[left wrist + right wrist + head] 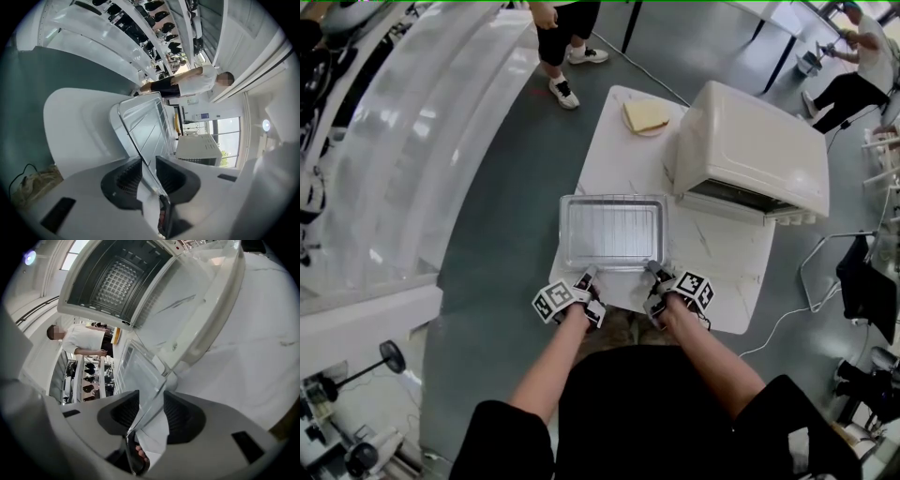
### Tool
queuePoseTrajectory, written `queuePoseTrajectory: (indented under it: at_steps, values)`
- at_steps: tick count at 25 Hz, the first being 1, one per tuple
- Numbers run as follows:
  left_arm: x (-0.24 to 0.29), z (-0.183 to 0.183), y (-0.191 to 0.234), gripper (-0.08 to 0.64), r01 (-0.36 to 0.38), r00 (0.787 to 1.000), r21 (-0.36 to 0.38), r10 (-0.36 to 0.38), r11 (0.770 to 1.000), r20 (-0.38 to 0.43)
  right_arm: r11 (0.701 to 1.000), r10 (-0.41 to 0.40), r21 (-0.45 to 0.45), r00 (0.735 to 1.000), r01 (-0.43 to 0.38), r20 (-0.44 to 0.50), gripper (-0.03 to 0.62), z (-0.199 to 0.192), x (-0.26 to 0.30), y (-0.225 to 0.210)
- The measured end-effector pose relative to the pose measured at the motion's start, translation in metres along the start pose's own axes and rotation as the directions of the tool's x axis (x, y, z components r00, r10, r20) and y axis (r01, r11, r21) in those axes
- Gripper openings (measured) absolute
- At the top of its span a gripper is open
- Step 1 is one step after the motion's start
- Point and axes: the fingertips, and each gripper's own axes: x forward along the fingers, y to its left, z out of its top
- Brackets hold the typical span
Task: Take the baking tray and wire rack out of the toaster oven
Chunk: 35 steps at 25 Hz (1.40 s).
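Two hand-held grippers meet the near rim of a baking tray (611,199) that lies on a white table (614,141), clear of the toaster oven (755,141). The left gripper (585,277) straddles the rim at its near left corner, and the right gripper (655,272) straddles it at the near right corner.

In both gripper views the thin metal edge runs between the ribbed black pads, but neither pair clamps it. The left pads (125,180) stand slightly apart, with a sliver of space beside the rim. The right pads (180,420) stand wider, and the edge sits loose in the gap.

The wire rack (614,234) lies inside the tray, just beyond both sets of fingertips, its bars showing against the shiny base.

Ahead and to the right of the right fingers stands the oven, its door (187,310) dropped open toward the tray. The door's corner sits close to the tray's far right corner and is the nearest obstacle ahead of those fingers.

Far beyond the fingertips, past the tray, a slice of bread (647,116) rests at the table's far end. Farther still, a bystander (567,37) stands on the grey floor. A white counter (412,141) curves away well to the left of the left fingers.
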Motion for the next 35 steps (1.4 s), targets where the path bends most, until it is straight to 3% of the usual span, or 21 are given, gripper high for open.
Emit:
queuePoseTrajectory:
  at_steps: [9,14,18,23,27,30,33,35]
  values:
    - [0.000,-0.002,-0.006,0.120,-0.018,0.999,0.013,0.018,1.000,-0.030,1.000,-0.018,-0.012,0.999,0.018,-0.027,0.172,-0.005,0.001,0.000]
    - [-0.002,-0.002,-0.004,0.126,-0.070,0.997,0.016,0.071,0.997,-0.029,1.000,-0.015,-0.021,0.999,0.014,-0.036,0.172,-0.004,0.000,0.000]
    - [-0.007,-0.007,-0.001,0.186,-0.115,0.993,0.014,0.116,0.993,-0.032,1.000,-0.010,-0.023,0.999,0.009,-0.038,0.172,-0.003,-0.004,-0.002]
    - [-0.012,-0.012,-0.002,0.201,-0.102,0.994,0.017,0.103,0.995,-0.039,0.999,0.012,-0.044,0.998,-0.014,-0.055,0.172,-0.008,-0.014,0.002]
    - [-0.020,-0.022,-0.032,0.202,-0.029,0.998,0.106,0.033,0.994,-0.044,0.988,0.064,-0.137,0.995,-0.074,-0.075,0.172,-0.013,-0.038,0.020]
    - [-0.025,-0.034,-0.060,0.201,0.044,0.998,0.193,-0.036,0.980,-0.045,0.963,0.105,-0.243,0.993,-0.116,-0.058,0.172,-0.007,-0.071,0.035]
    - [-0.034,-0.050,-0.089,0.201,0.114,0.993,0.282,-0.106,0.953,-0.043,0.933,0.136,-0.335,0.991,-0.130,-0.004,0.172,0.009,-0.117,0.043]
    - [-0.042,-0.062,-0.115,0.199,0.154,0.988,0.362,-0.150,0.919,-0.041,0.909,0.160,-0.397,0.986,-0.129,0.047,0.165,0.023,-0.153,0.047]
